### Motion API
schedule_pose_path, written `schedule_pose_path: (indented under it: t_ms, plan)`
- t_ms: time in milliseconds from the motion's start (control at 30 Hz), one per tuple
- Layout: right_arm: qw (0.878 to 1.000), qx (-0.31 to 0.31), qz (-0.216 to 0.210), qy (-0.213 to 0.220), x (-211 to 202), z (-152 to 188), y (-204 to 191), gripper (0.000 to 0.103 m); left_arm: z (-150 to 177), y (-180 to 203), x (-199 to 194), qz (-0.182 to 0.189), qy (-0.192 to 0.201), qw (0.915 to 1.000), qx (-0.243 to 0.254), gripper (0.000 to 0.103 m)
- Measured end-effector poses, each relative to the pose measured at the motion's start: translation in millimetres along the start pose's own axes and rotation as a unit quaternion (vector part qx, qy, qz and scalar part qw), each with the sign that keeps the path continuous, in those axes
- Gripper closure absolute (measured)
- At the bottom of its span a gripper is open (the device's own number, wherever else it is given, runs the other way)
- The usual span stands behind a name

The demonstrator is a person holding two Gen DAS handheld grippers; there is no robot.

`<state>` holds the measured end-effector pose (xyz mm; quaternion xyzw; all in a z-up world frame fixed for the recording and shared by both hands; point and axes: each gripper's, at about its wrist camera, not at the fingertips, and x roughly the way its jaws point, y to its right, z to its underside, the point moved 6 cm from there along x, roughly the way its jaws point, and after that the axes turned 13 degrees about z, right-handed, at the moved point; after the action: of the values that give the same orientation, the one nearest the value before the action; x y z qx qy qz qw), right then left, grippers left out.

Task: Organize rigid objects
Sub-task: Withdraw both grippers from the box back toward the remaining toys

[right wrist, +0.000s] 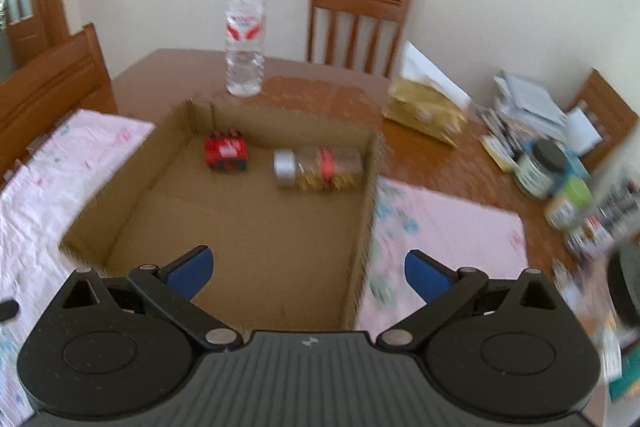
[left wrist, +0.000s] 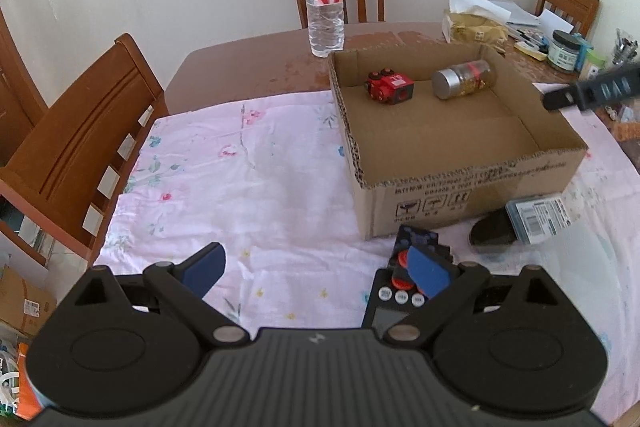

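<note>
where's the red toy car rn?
Red toy car sits inside the cardboard box, far-left corner in both wrist views, just left of the silver-lidded jar lying on its side.

Both views look forward and steeply down along their own hand-held gripper fingers. The left wrist view sits low over the pink cloth (left wrist: 248, 187), near the front corner of the cardboard box (left wrist: 460, 187), facing the far wall. The right wrist view hangs close above the box's near edge, blurred. Both share the box interior, the water bottle (right wrist: 245, 35) and the worktop (right wrist: 320, 91).
</note>
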<state>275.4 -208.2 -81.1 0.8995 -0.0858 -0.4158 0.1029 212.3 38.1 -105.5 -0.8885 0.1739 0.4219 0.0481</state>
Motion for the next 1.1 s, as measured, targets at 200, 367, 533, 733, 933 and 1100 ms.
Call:
schedule_pose_path:
  t_ms: [200, 367, 533, 733, 933, 1100]
  plan:
    - [0.998, 0.04, 0.043, -0.031, -23, 66, 7, 0.0, 20, 0, -7, 0.014, -0.01, 0.9998, 0.009, 0.006]
    - [0.993, 0.078, 0.07, -0.058, -43, 114, 13, 0.0, 37, 3, -13, 0.041, -0.017, 0.9988, 0.022, 0.006]
    - [0.987, 0.089, 0.105, -0.077, -54, 142, 22, 0.0, 49, 12, -16, 0.059, -0.024, 0.9971, 0.041, 0.006]
    - [0.988, 0.081, 0.108, -0.081, -41, 156, 32, 0.0, 50, 27, -17, 0.065, -0.025, 0.9965, 0.047, 0.006]
    - [0.995, 0.026, 0.058, -0.079, -21, 163, 31, 0.0, 47, 38, -11, 0.051, -0.029, 0.9982, 0.01, 0.006]
    - [0.997, -0.006, 0.012, -0.072, -9, 165, 29, 0.0, 49, 52, -4, 0.03, -0.043, 0.9986, -0.006, 0.006]
